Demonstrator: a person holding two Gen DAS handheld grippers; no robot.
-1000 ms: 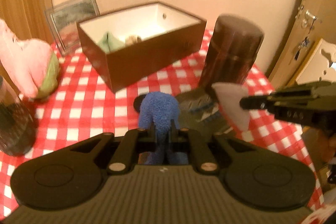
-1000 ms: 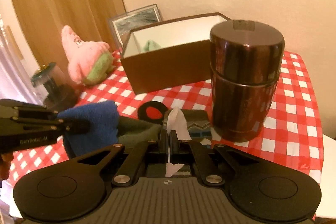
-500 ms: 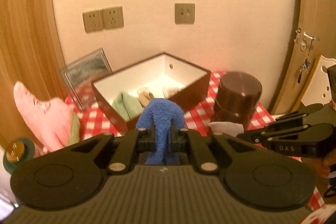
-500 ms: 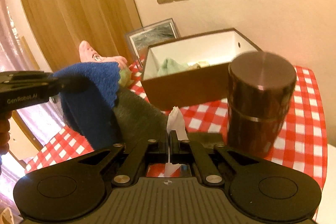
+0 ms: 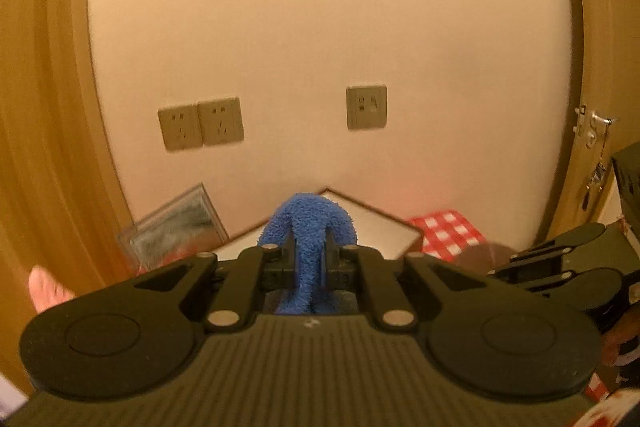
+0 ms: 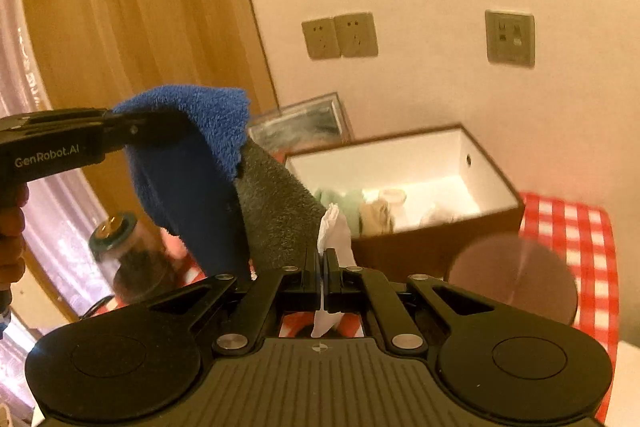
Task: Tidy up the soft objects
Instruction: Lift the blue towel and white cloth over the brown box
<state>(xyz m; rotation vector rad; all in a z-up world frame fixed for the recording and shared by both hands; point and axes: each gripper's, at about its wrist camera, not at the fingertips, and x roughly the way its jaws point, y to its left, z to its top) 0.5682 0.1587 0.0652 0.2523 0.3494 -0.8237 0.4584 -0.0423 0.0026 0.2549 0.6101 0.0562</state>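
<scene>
On my left, my left gripper [image 5: 307,261] is pinching a fluffy blue towel [image 5: 310,227], its fingers [image 5: 289,255] pressing in from both sides. In the right wrist view the towel [image 6: 192,163] is hanging in the air with a dark grey cloth [image 6: 276,203] draping beside it. Moving right, my right gripper [image 6: 322,281] is clamping a thin white tag [image 6: 334,231], its fingers [image 6: 311,269] almost meeting. Behind it, an open brown box [image 6: 424,239] with white walls is sitting on the red checked desk [image 6: 576,227], holding a pale green soft item [image 6: 340,201] and some cream ones. Nearest on the right, a brown cylindrical container [image 6: 512,279] is standing in front of the box.
</scene>
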